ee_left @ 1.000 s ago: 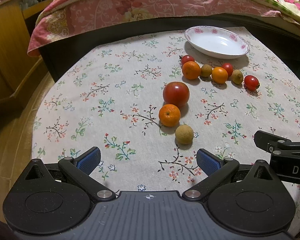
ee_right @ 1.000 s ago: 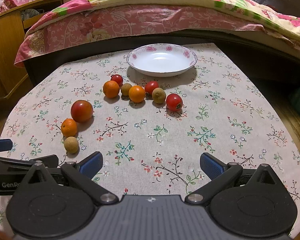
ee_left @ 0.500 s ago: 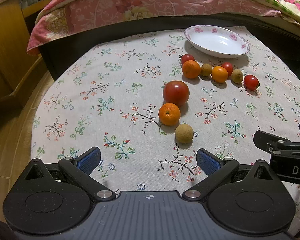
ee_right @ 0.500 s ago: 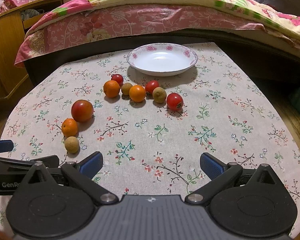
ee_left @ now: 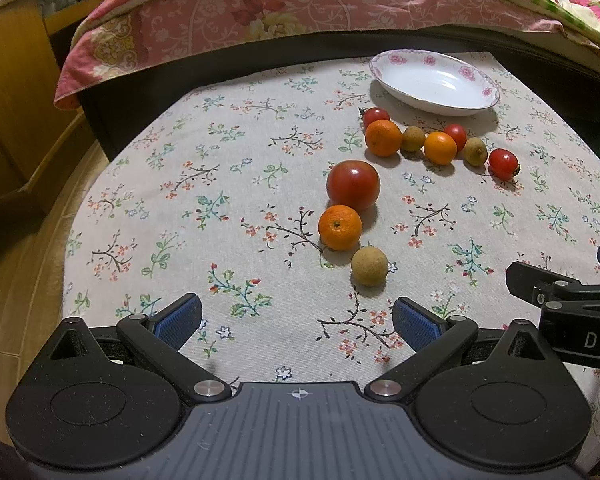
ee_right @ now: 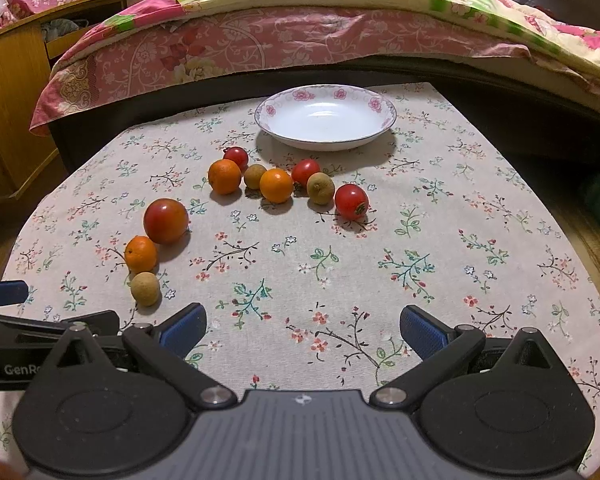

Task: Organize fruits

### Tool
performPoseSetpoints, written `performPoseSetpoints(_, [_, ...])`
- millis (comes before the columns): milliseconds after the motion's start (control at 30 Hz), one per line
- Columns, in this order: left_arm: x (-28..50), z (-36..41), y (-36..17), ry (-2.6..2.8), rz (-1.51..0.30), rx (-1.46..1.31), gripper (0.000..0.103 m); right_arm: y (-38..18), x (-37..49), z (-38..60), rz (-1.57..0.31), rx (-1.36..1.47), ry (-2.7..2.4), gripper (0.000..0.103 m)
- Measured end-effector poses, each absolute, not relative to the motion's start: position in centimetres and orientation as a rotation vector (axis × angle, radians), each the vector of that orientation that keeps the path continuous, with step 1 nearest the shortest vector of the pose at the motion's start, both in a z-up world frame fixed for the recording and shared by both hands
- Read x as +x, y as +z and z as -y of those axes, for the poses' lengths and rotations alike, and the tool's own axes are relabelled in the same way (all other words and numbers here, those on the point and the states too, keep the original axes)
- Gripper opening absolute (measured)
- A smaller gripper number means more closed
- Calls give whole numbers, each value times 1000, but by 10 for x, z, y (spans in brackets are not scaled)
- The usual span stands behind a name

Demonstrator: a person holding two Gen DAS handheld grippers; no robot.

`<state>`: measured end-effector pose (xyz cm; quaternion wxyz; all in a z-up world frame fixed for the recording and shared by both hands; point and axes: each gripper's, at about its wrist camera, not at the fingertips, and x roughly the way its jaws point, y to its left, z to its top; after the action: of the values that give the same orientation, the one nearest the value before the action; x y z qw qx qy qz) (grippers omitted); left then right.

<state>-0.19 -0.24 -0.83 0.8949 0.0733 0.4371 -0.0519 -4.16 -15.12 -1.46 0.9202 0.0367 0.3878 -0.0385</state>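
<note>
Both the left tongs [ee_left: 296,320] and right tongs [ee_right: 302,326] hover wide and hold nothing, low over the surface [ee_right: 440,240]. Nine fruits lie on it: six in a curved row [ee_right: 276,185] just before the bowl [ee_right: 326,118] (white, pink-flowered rim), three [ee_left: 340,227] near the left tongs.

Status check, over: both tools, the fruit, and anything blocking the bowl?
Left tool open, right tool open, both holding nothing. Nine fruits on cloth, bowl holds no fruit. Path to bowl unobstructed.
</note>
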Motion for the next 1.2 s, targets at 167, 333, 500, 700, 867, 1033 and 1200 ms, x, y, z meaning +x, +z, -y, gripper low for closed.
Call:
performPoseSetpoints(167, [-2,2,-8,-108,-909,151,102,-15,-41,150,-801,82,-72,103])
performPoseSetpoints(333, [-3,0,-8,-108,-910,150,102,-16,-39,149,-806,85,-65,103])
performPoseSetpoints(500, [-3,-1,-8,-109,-910,151,102,-17,-39,148,-808,88,-63,103])
performPoseSetpoints(700, [-6,-7,-7,-107,-910,152,102,-17,-39,148,-809,88,-61,103])
performPoseSetpoints(867, [-6,-14,-10,-101,-918,148,102,-19,-38,143,-811,80,-46,103])
performPoseSetpoints(1033, [-5,-24,-9,-81,-915,138,102,-21,-36,132,-816,61,7,101])
performPoseSetpoints(1200, [-3,-36,-4,-59,-902,138,102,-19,-29,121,-798,40,78,93])
